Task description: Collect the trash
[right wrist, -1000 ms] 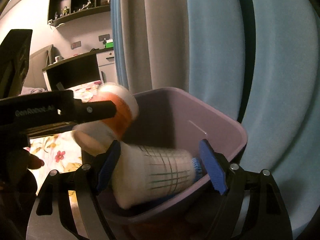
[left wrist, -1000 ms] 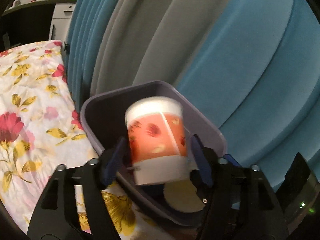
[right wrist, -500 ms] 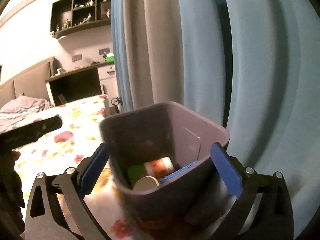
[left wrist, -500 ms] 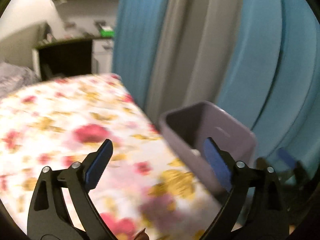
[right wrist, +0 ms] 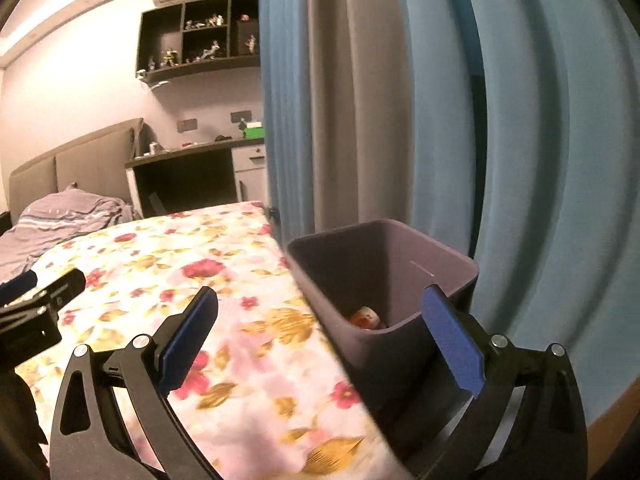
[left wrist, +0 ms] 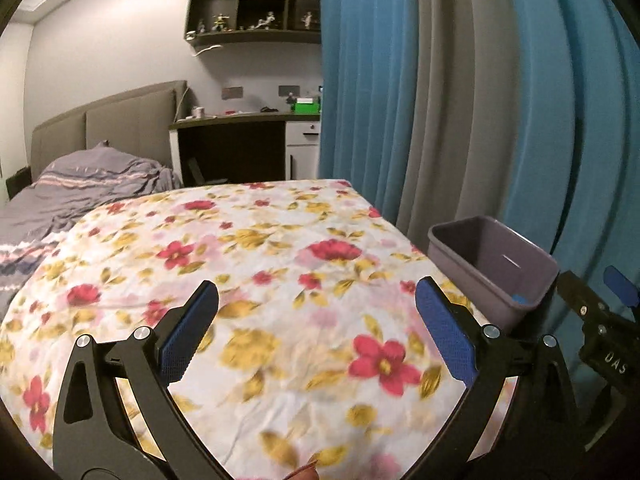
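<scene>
A purple-grey trash bin (left wrist: 493, 265) stands beside the right edge of the floral bedspread (left wrist: 256, 280), against the curtain. In the right wrist view the bin (right wrist: 384, 276) is close, and an orange-and-white cup (right wrist: 365, 317) lies inside it. A bit of blue shows inside the bin in the left wrist view (left wrist: 520, 299). My left gripper (left wrist: 316, 332) is open and empty above the bedspread. My right gripper (right wrist: 320, 332) is open and empty, just in front of the bin. The right gripper also shows in the left wrist view (left wrist: 600, 312), right of the bin.
Blue and grey curtains (left wrist: 460, 100) hang behind the bin. A grey crumpled blanket (left wrist: 80, 188) lies at the head of the bed, by a padded headboard (left wrist: 112, 128). A dark desk (left wrist: 240, 148) and a wall shelf (left wrist: 256, 4) stand at the back.
Both grippers opened and let their cups drop into the bin, then drew back from it. The left gripper swung left over the bedspread.
</scene>
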Tool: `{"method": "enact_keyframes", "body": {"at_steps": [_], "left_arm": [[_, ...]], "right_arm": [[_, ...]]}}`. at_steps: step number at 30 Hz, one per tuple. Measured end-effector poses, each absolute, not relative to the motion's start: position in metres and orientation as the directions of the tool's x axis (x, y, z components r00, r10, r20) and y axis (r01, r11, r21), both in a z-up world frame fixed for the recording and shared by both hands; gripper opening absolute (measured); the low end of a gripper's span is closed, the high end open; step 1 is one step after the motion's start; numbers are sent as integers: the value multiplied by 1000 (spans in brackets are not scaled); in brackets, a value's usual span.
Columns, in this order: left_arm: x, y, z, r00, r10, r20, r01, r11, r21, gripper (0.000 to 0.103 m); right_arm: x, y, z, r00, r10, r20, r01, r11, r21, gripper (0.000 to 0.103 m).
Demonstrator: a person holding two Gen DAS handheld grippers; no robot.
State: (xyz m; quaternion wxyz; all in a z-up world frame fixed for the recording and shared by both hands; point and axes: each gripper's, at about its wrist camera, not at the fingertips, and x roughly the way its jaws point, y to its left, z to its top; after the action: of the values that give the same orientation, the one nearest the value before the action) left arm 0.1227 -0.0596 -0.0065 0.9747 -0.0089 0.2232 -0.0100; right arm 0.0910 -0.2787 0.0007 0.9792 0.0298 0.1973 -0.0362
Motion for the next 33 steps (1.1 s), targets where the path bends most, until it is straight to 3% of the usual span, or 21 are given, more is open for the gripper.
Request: {"method": "enact_keyframes", "body": {"at_steps": [12,33], "left_arm": [[70,-14,-3,901,-10,-433,-21,998,-67,97],[63,-7,1,900,-21,-435,-21,996,-92,97]], "right_arm": [[50,-236,24,938,-38,-345,58,997,48,97],[44,-223,29,942,-28,-336,43,998,36,97]]}}
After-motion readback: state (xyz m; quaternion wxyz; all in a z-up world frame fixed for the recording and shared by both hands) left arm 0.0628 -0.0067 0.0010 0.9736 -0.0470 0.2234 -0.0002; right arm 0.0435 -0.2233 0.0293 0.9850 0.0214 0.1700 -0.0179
